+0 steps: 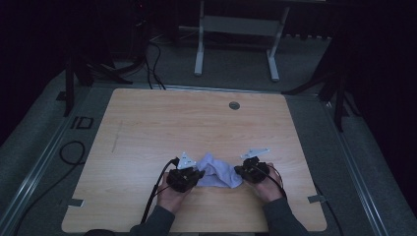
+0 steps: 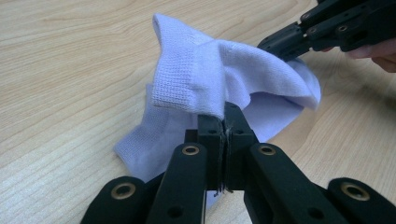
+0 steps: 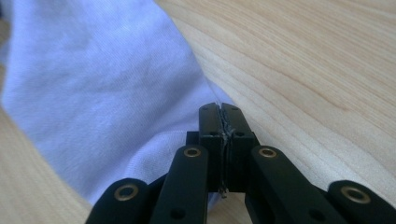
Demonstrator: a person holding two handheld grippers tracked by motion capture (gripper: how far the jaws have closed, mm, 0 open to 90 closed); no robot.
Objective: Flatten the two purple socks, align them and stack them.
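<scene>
A pale lilac sock [image 1: 219, 173] lies crumpled near the front edge of the wooden table [image 1: 196, 123]. My left gripper [image 1: 197, 175] is at its left end, shut on a fold just below the ribbed cuff; in the left gripper view the jaws [image 2: 225, 112] pinch the fabric and hold the sock [image 2: 243, 79] lifted. My right gripper [image 1: 239, 171] is at the sock's right end. In the right gripper view its jaws [image 3: 219, 112] are shut on the thin edge of the sock [image 3: 93, 93]. The right gripper [image 2: 280, 46] also appears at the top right of the left gripper view, touching the sock.
A round cable hole [image 1: 234, 105] sits near the table's far edge. Tape marks [image 1: 74, 202] are at the front corners. Cables [image 1: 71, 152] lie on the floor at the left, and a grey desk frame [image 1: 236, 29] stands behind the table.
</scene>
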